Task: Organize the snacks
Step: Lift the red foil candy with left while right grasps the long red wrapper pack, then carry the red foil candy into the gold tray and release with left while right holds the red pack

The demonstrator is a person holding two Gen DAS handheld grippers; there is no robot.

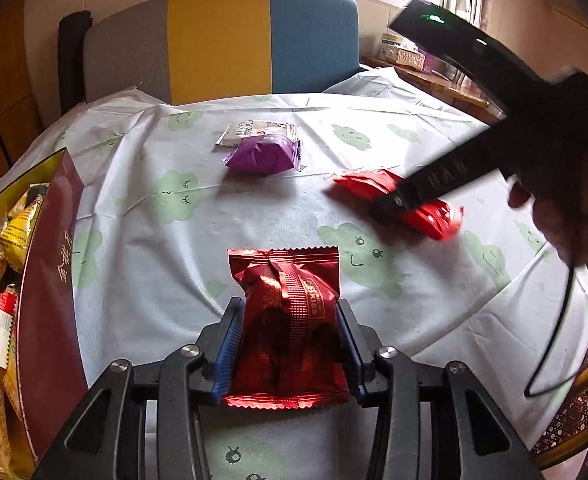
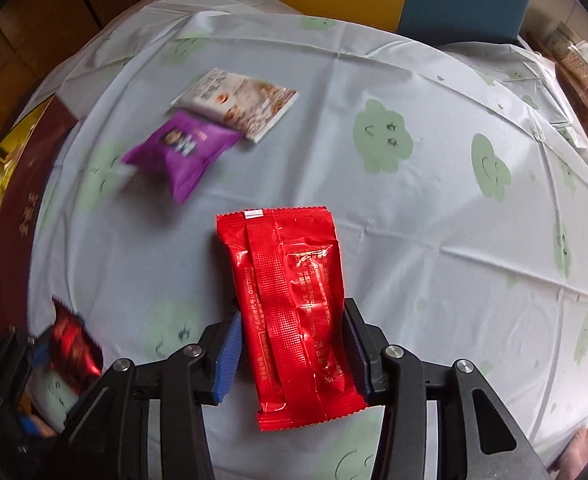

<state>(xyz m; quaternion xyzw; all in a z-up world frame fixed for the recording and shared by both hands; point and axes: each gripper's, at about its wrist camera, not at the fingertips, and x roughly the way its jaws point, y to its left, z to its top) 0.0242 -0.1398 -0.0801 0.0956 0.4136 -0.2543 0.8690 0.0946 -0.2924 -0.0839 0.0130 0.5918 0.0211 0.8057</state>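
Observation:
My left gripper (image 1: 289,308) is shut on a dark red foil snack packet (image 1: 283,272), its blue pads pressing both sides just above the tablecloth. The right wrist view shows that packet (image 2: 73,340) at lower left. My right gripper (image 2: 292,312) points steeply down over a bright red snack packet (image 2: 289,264); both pads touch the packet's long edges. From the left wrist view, the right gripper (image 1: 390,204) rests its tip on that bright red packet (image 1: 434,216), which lies on the table. A purple packet (image 1: 261,156) and a white packet (image 1: 253,130) lie together farther back.
A maroon and gold box (image 1: 49,260) filled with several snacks stands at the table's left edge. A grey, yellow and blue chair (image 1: 221,44) backs the table. A wicker seat (image 1: 586,400) is at right. A person's hand (image 1: 566,200) holds the right gripper's handle, a black cable hanging below.

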